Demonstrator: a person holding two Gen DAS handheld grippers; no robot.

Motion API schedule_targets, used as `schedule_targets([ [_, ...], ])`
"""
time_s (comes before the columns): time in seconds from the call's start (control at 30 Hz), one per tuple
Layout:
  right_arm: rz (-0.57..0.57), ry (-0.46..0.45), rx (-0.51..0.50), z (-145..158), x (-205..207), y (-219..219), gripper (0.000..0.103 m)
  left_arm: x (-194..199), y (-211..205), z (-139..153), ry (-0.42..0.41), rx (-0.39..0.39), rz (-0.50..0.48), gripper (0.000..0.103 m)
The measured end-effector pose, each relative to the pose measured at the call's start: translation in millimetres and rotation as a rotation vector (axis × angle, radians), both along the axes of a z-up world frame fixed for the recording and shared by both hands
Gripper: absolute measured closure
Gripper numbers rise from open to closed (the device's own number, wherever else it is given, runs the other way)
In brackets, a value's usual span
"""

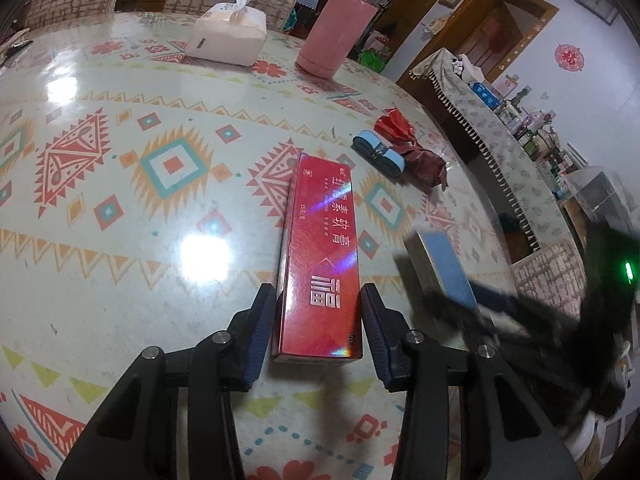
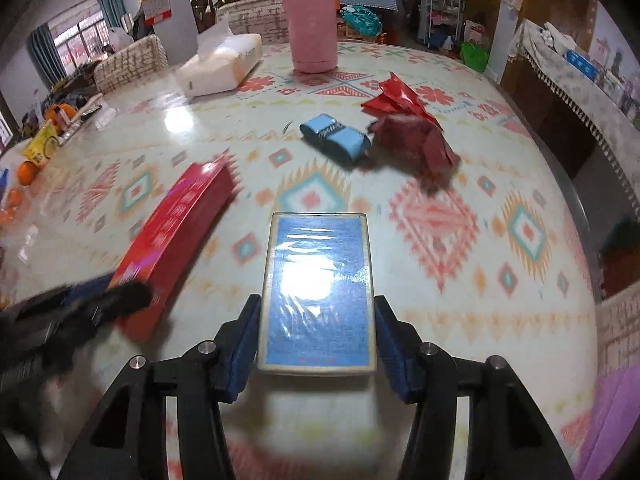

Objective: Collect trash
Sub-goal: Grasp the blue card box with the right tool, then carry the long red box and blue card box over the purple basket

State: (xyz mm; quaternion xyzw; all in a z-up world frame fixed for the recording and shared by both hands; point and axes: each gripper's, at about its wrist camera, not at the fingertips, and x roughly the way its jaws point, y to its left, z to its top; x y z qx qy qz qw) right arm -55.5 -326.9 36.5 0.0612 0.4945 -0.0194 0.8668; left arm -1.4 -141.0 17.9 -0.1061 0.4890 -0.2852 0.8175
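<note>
A long red box [image 1: 320,248] with gold lettering sits between the fingers of my left gripper [image 1: 318,294], and both blue pads press on its sides. My right gripper [image 2: 318,306] is shut on a blue plastic-wrapped box [image 2: 318,288], which looks sharp against the blurred tablecloth. In the left wrist view that blue box [image 1: 444,268] and its gripper are a blur at the right. In the right wrist view the red box [image 2: 176,232] slants at the left. A blue roll [image 2: 334,138] and crumpled red wrappers [image 2: 408,128] lie farther back on the table.
A pink bottle [image 1: 336,32] and a white tissue pack [image 1: 226,36] stand at the far side of the patterned table [image 1: 120,200]. Oranges [image 2: 26,172] lie at its left edge. A covered sideboard [image 1: 500,140] runs past the table's right edge, with chairs behind.
</note>
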Motion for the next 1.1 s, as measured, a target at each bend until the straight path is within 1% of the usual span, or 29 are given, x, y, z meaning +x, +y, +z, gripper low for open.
schedule_targets([
  [0.13,-0.031,-0.017,0.046,6,-40,-2,0.044,-7,-3,5,-0.037,0.018,-0.007,0.061],
  [0.3,-0.108,-0.053,0.103,11,-92,-16,0.044,-12,-6,8,-0.069,0.037,-0.018,0.061],
  [0.4,-0.156,-0.073,0.150,13,-123,-27,0.044,-13,-7,9,-0.074,0.034,-0.023,0.061],
  [0.53,-0.215,-0.105,0.163,18,-165,-42,0.044,-15,-7,9,-0.080,0.035,-0.030,0.061],
  [0.67,-0.259,-0.123,0.175,19,-197,-53,0.044,-16,-14,2,-0.066,0.061,-0.041,0.061],
  [0.8,-0.273,-0.137,0.180,15,-219,-57,0.044,-21,-20,-1,-0.090,0.096,-0.041,0.061],
  [0.87,-0.271,-0.147,0.187,13,-226,-57,0.044,-22,-24,-2,-0.102,0.110,-0.051,0.059],
  [0.9,-0.269,-0.149,0.191,12,-228,-57,0.044,-22,-26,-3,-0.096,0.112,-0.061,0.056],
  [0.93,-0.265,-0.152,0.199,10,-231,-57,0.044,-22,-27,-2,-0.102,0.118,-0.061,0.050],
  [1.1,-0.247,-0.170,0.202,8,-243,-56,0.044,-16,-38,0,-0.090,0.168,-0.044,0.044],
])
